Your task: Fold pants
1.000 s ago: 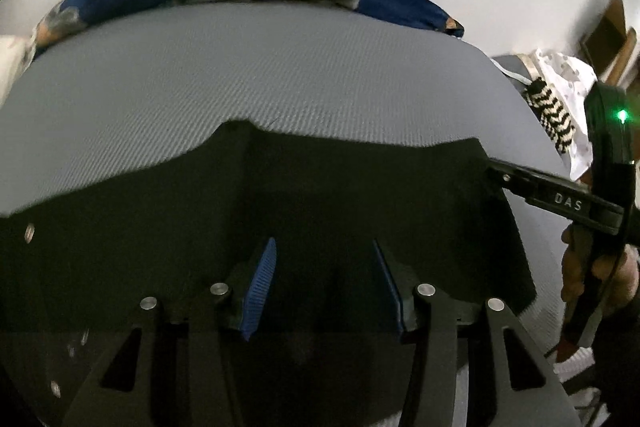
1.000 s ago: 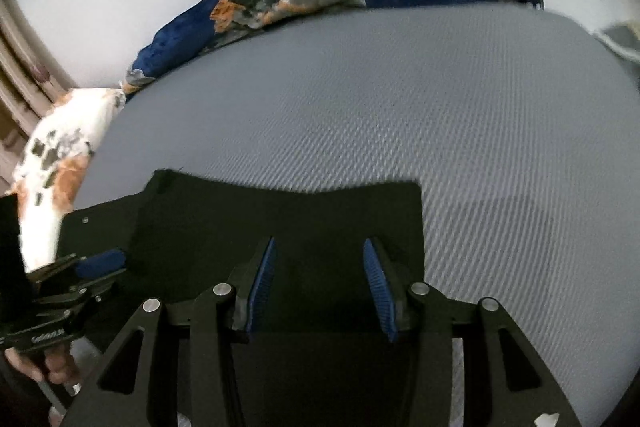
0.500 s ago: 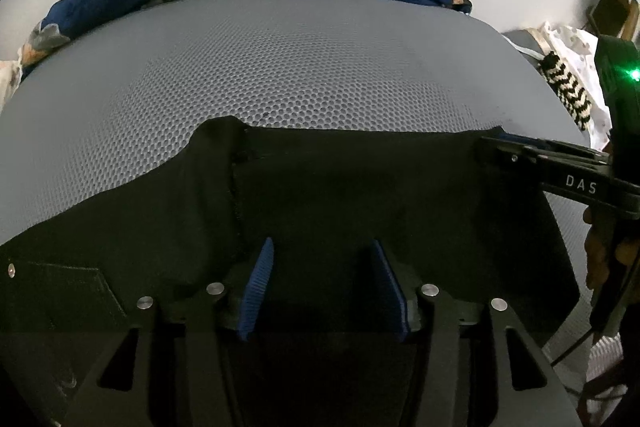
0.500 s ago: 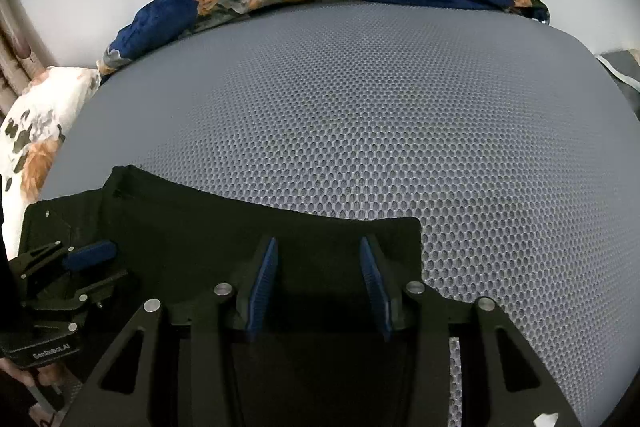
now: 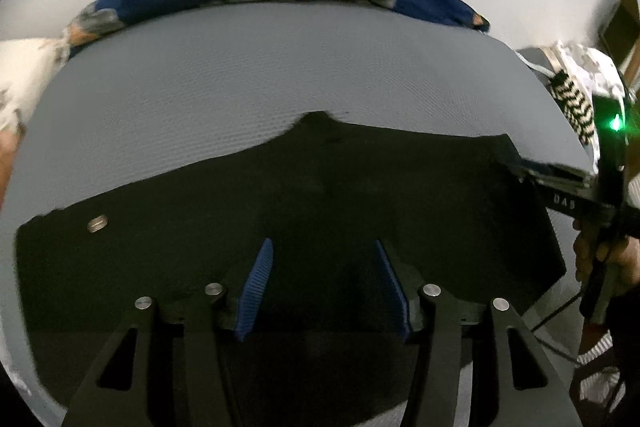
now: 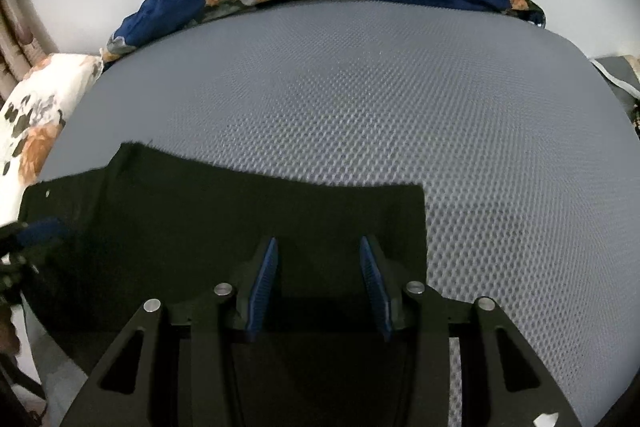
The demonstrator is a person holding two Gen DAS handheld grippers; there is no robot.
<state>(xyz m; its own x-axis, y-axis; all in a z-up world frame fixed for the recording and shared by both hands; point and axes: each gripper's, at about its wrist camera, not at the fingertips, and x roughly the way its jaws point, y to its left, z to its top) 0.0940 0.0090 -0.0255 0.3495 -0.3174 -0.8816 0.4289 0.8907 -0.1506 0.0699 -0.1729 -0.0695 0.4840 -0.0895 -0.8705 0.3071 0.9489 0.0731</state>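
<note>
Black pants lie flat on the grey mesh mattress. Left gripper and right gripper hover above, jaws parted, gripping nothing.

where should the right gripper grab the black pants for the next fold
Probably at the square corner of the black pants, the end lying flat on the grey mesh mattress. Its two straight edges meet there with bare mattress beyond, so one finger can slide under from the near side, pointing steeply down. The right gripper already hangs over that end, pads apart, nothing visibly pinched.
</note>
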